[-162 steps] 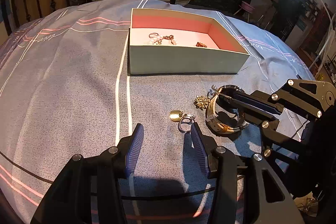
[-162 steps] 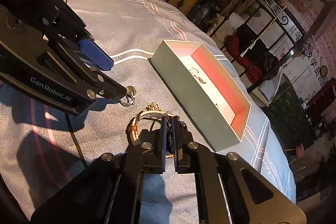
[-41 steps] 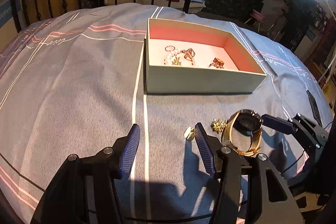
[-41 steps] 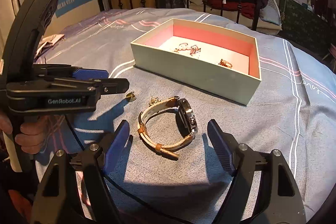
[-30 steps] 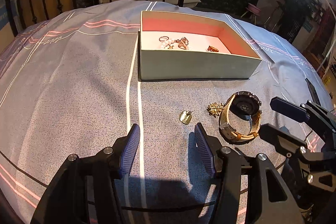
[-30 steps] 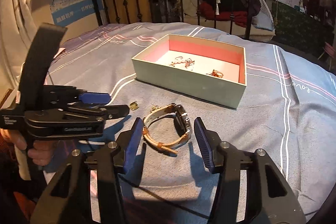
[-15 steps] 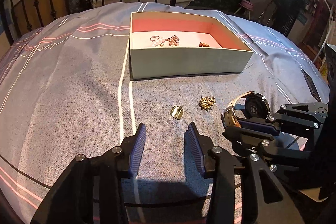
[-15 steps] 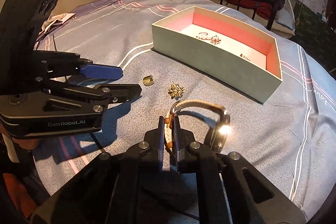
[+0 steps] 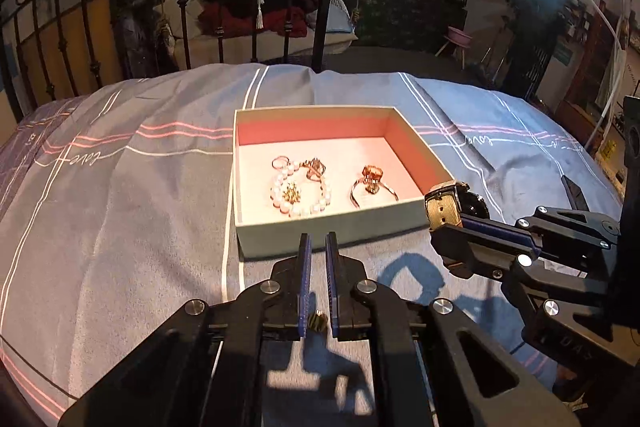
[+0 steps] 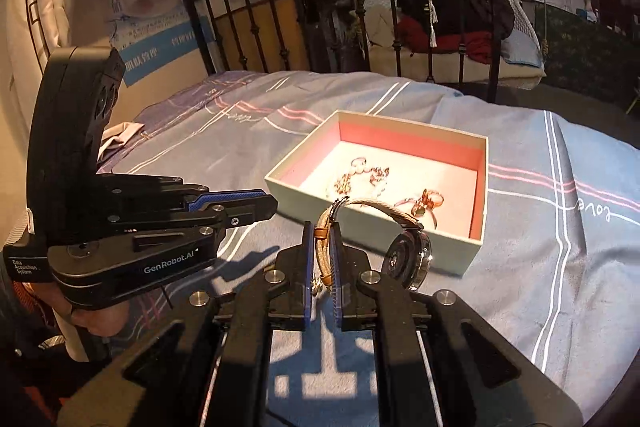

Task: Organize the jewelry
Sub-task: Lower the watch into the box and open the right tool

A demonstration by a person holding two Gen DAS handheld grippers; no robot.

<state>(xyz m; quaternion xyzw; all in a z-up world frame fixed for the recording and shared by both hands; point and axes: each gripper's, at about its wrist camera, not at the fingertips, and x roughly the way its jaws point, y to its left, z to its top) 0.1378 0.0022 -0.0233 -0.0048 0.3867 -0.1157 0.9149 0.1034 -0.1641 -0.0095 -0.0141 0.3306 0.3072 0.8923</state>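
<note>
a: what's the biggest thing in front of you?

b: the bed (image 9: 120, 195), covered in grey-blue striped cloth. the box (image 9: 332, 223) sits on it, open top, pink inside, and everything else i'll place from that box.

a: where are your two tongs?

b: your right gripper (image 10: 321, 239) is just short of the box's near wall, raised off the bed. its fingers (image 10: 307, 259) are nearly together, pinched on the strap of the watch (image 10: 408, 255), which hangs from them with its dial out to the right, level with the box's rim. seen from the left wrist, the watch (image 9: 454, 203) is at the box's near right corner.

a: and the left?

b: your left gripper (image 9: 316, 251) points at the middle of the box's near wall, also just short of it. only a narrow gap shows between the fingers (image 9: 305, 283), and a small gold charm (image 9: 318, 321) sits deep in that gap, back near the base. you look to be gripping it, though the contact itself is hard to make out.

a: what's already inside the box?

b: a pearl bracelet (image 9: 300, 195) on the left half of the floor, with a small gold piece lying within its loop, and a ring (image 9: 372, 187) with an orange stone to its right, nearer the right wall.
</note>
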